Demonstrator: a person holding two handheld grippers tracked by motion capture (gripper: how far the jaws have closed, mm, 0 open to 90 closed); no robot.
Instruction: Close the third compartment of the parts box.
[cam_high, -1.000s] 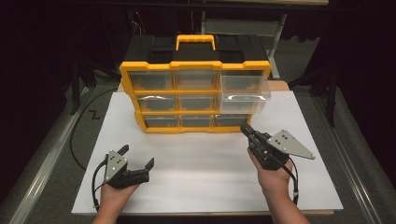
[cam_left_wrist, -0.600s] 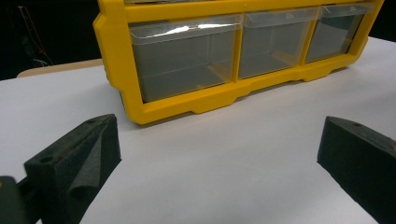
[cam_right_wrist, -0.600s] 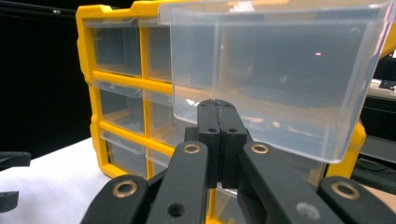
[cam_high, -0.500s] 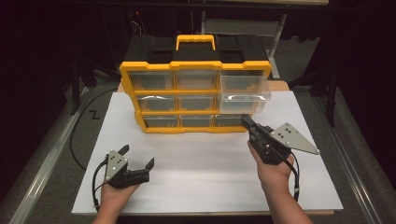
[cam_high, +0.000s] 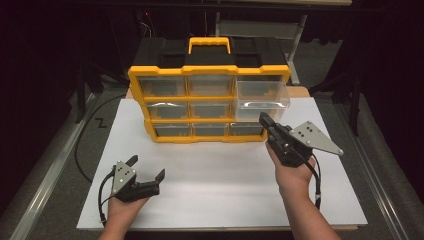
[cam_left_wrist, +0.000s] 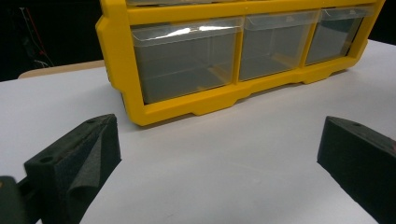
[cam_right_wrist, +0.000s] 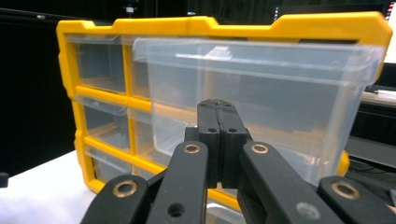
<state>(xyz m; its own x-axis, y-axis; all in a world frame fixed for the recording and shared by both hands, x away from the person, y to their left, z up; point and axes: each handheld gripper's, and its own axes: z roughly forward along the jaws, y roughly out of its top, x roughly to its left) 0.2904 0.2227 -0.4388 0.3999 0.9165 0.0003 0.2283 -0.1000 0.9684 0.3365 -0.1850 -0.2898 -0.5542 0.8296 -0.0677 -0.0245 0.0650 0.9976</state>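
High view: right gripper (cam_high: 264, 120) near protruding drawer (cam_high: 263, 96)

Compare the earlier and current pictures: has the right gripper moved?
Yes. The right gripper has edged forward toward the yellow plastic drawer organiser, which stays put.

Over the last second the right gripper (cam_high: 264, 120) has moved away from the person and a little left across the worktop (cam_high: 225, 170), its closed fingers (cam_right_wrist: 219, 126) now just in front of the pulled-out clear drawer (cam_high: 262, 95) at the top right of the yellow organizer (cam_high: 210, 102). The right hand (cam_high: 292, 170) has stretched forward with it.
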